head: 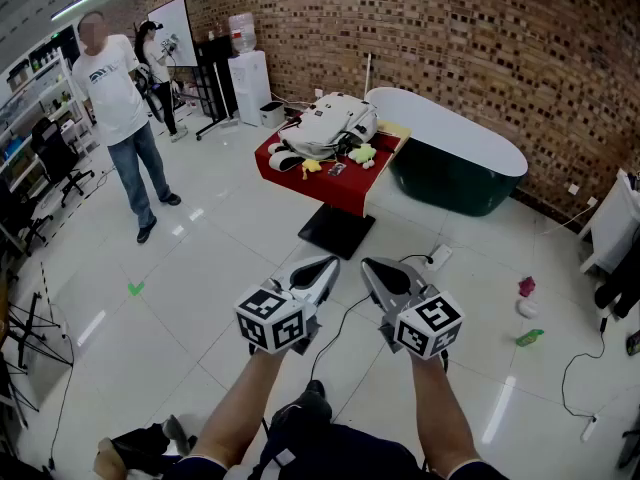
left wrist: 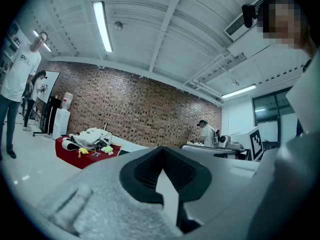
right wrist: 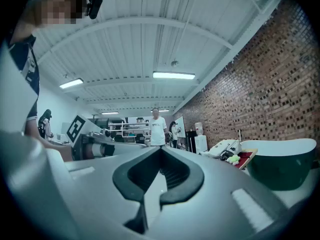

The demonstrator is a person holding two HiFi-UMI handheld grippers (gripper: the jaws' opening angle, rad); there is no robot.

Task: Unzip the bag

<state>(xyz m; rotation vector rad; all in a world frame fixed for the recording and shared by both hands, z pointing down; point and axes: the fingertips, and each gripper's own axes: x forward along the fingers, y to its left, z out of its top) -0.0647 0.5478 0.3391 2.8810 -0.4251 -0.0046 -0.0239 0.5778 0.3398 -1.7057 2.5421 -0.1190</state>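
Observation:
A light grey backpack [head: 325,123] lies on a low red table [head: 345,183] several steps ahead, in front of the brick wall; it also shows small as the backpack [left wrist: 89,136] and the backpack [right wrist: 223,146]. Both grippers hang in mid-air over the white floor, far from it. My left gripper [head: 322,271] is shut with nothing between its jaws. My right gripper [head: 378,273] beside it is shut and holds nothing as well. The bag's zip is too far off to make out.
Small yellow-green toys [head: 360,154] lie on the table beside the bag. A dark green bathtub [head: 455,163] stands to its right. A person in a white shirt [head: 122,118] stands at left. A cable and socket strip [head: 437,258] lie on the floor ahead.

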